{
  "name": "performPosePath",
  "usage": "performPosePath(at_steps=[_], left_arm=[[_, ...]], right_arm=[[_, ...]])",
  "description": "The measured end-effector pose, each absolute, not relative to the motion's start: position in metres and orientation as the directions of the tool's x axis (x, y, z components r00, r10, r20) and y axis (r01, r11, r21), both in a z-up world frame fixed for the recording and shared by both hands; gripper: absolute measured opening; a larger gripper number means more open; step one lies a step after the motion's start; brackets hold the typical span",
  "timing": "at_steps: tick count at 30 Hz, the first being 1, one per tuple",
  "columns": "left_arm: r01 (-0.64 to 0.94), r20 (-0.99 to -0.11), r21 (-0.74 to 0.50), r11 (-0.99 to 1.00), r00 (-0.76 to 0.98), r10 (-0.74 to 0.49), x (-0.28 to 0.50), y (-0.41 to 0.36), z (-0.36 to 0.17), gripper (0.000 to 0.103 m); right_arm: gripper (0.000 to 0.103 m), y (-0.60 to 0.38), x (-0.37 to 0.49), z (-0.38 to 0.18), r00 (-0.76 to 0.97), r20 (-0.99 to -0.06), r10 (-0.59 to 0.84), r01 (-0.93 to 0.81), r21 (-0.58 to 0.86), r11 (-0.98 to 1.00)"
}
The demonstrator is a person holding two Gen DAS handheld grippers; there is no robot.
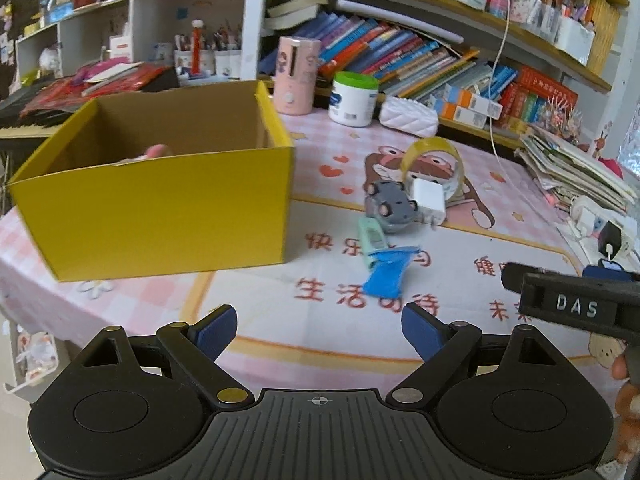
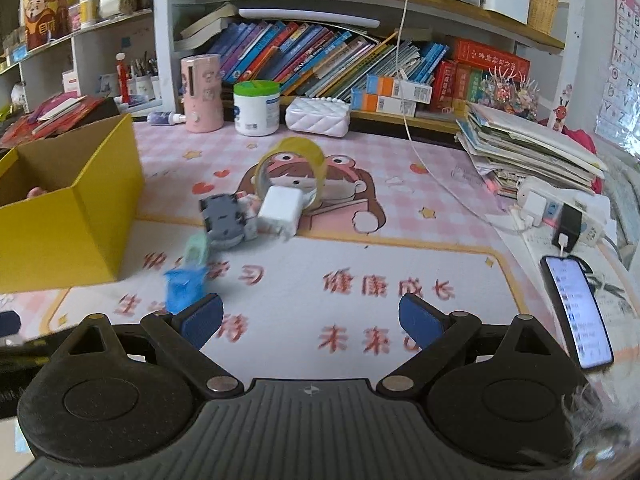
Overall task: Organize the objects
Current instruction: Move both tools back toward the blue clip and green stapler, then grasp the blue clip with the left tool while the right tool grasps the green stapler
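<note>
The left tool (image 1: 318, 330) is spread wide and holds nothing — its blue pads hang over bare patterned tabletop (image 1: 256, 300). The right tool (image 2: 310, 320) is equally wide and empty. Ahead lies a touching cluster: a blue wrapper (image 2: 185, 287) nearest, a mint tube (image 2: 197, 249), a grey toy car (image 2: 224, 216), a white charger (image 2: 280, 210) and an upright tape roll (image 2: 292, 168) farthest. The yellow box (image 1: 160, 196) stands open at the left, something pink inside. Open cloth lies between tools and cluster; a phone (image 2: 578, 312) sits at the right edge.
</note>
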State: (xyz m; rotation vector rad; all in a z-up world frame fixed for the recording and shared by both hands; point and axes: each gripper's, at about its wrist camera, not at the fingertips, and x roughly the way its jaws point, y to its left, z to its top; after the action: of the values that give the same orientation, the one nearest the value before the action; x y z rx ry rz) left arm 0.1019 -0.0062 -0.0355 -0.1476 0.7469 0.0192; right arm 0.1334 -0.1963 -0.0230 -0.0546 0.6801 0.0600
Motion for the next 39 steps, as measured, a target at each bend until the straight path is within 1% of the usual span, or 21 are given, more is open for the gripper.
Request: performPosePath(at_steps=[1,3,5,11,21,23,24,26,27,32,35,38,39], left_arm=[[-0.068,-0.681,-0.125,0.99,0.731,-0.035,0.107,-0.011,-0.037,0.085],[-0.071,-0.69,-0.12,0.99,0.723,-0.032,0.117,-0.018,-0.039,0.083],[-0.075,-0.7,-0.123,0.99,0.713,-0.033,0.126,-0.026,-0.043,0.077],[-0.07,-0.721,-0.114,0.991,0.692,-0.034,0.151,-0.047,-0.056,0.066],[-0.077,-0.745,-0.078,0.994,0.667,-0.006,0.184,-0.07,-0.07,0.052],[-0.077,-0.752,-0.068,0.995,0.659,0.0,0.19,-0.073,-0.073,0.043],[-0.08,-0.757,-0.065,0.995,0.654,0.003,0.193,-0.074,-0.075,0.041],[-0.081,-0.764,-0.058,0.995,0.646,0.008,0.196,-0.075,-0.078,0.032],[-0.078,-0.762,-0.047,0.996,0.648,0.015,0.196,-0.076,-0.078,0.029],[-0.082,-0.753,-0.036,0.996,0.658,0.027,0.189,-0.069,-0.071,0.028],[-0.111,-0.75,-0.054,0.992,0.66,0.033,0.18,-0.057,-0.067,0.028],[-0.162,-0.746,-0.054,0.985,0.662,0.068,0.171,-0.044,-0.062,0.028],[-0.182,-0.745,-0.054,0.982,0.662,0.081,0.167,-0.038,-0.061,0.028]], right_arm=[[0.095,-0.2,0.139,-0.023,0.774,-0.632,0.04,-0.075,-0.028,0.997],[0.095,-0.208,0.151,-0.024,0.771,-0.635,0.048,-0.079,-0.021,0.997],[0.095,-0.215,0.163,-0.026,0.768,-0.638,0.061,-0.089,-0.012,0.996],[0.095,-0.231,0.189,-0.032,0.754,-0.649,0.1,-0.139,-0.01,0.99],[0.095,-0.244,0.217,-0.04,0.734,-0.658,0.168,-0.223,0.0,0.975],[0.095,-0.244,0.22,-0.041,0.733,-0.657,0.177,-0.236,-0.001,0.972],[0.095,-0.245,0.222,-0.041,0.733,-0.656,0.182,-0.242,-0.001,0.97],[0.095,-0.246,0.224,-0.042,0.73,-0.656,0.191,-0.25,0.003,0.968],[0.095,-0.246,0.226,-0.042,0.727,-0.657,0.196,-0.253,0.009,0.967],[0.095,-0.236,0.234,-0.046,0.706,-0.667,0.238,-0.284,0.041,0.958],[0.093,-0.223,0.239,-0.047,0.686,-0.668,0.287,-0.328,0.067,0.942],[0.088,-0.203,0.244,-0.05,0.646,-0.679,0.349,-0.395,0.094,0.914],[0.082,-0.195,0.246,-0.051,0.629,-0.684,0.369,-0.418,0.103,0.903]])
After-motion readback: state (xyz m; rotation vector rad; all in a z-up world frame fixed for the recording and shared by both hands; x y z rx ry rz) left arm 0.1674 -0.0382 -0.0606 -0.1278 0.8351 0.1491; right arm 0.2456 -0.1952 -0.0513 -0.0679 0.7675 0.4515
